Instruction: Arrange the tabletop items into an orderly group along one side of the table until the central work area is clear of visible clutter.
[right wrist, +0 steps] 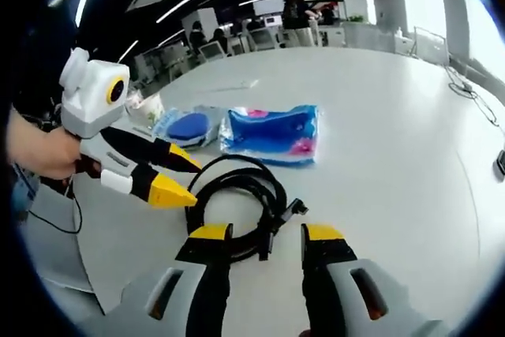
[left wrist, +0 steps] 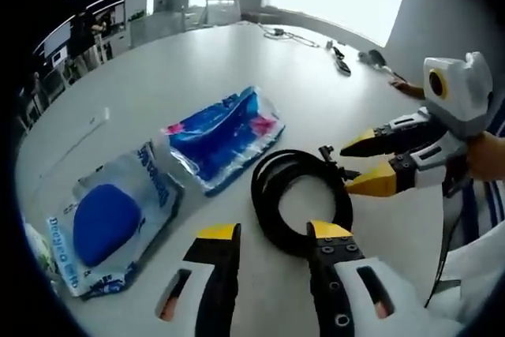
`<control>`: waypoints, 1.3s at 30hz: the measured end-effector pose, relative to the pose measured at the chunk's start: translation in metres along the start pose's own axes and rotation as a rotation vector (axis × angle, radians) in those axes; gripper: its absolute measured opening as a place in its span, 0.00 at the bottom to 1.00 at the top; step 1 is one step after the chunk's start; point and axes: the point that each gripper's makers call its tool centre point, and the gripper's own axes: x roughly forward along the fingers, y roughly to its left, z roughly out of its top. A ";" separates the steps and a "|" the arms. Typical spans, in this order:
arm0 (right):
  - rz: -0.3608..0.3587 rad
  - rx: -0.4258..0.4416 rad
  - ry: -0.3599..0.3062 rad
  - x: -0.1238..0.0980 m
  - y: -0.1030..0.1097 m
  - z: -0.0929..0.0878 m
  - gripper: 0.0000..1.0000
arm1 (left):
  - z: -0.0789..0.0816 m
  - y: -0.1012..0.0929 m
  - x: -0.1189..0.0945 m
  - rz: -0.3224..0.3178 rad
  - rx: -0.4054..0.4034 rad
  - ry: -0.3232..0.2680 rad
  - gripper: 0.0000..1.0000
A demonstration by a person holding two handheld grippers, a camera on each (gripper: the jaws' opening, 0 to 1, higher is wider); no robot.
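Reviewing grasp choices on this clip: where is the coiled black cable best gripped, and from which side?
Probably across the bundled strands of the coiled black cable on the loop's near arc, coming from above with one jaw inside the ring. It lies flat on the white table, and its connector ends stick out loosely. Both the right gripper and left gripper are open beside it.

- black cable [left wrist: 300,195] coiled in a loop, flat on counter [left wrist: 197,61]
- blue-pink plastic pack [left wrist: 223,136] lying flat beside coil
- clear bag with blue sponge [left wrist: 110,222], flat, touching the pack, near counter edge
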 end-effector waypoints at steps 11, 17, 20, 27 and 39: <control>-0.007 -0.066 -0.122 -0.029 0.015 0.036 0.53 | 0.006 0.032 -0.091 0.051 -0.021 -0.196 0.51; -0.012 -0.084 -0.155 -0.043 0.021 0.045 0.66 | -0.011 0.058 -0.141 0.132 -0.051 -0.265 0.71; -0.006 -0.106 -0.153 -0.048 0.029 0.046 0.77 | -0.017 0.068 -0.162 0.163 -0.054 -0.288 0.80; -0.003 -0.150 -0.143 -0.063 0.047 0.045 0.83 | -0.028 0.088 -0.203 0.211 -0.058 -0.321 0.85; -0.042 -0.168 -0.134 -0.090 0.061 0.039 0.86 | -0.060 0.108 -0.262 0.261 -0.050 -0.346 0.91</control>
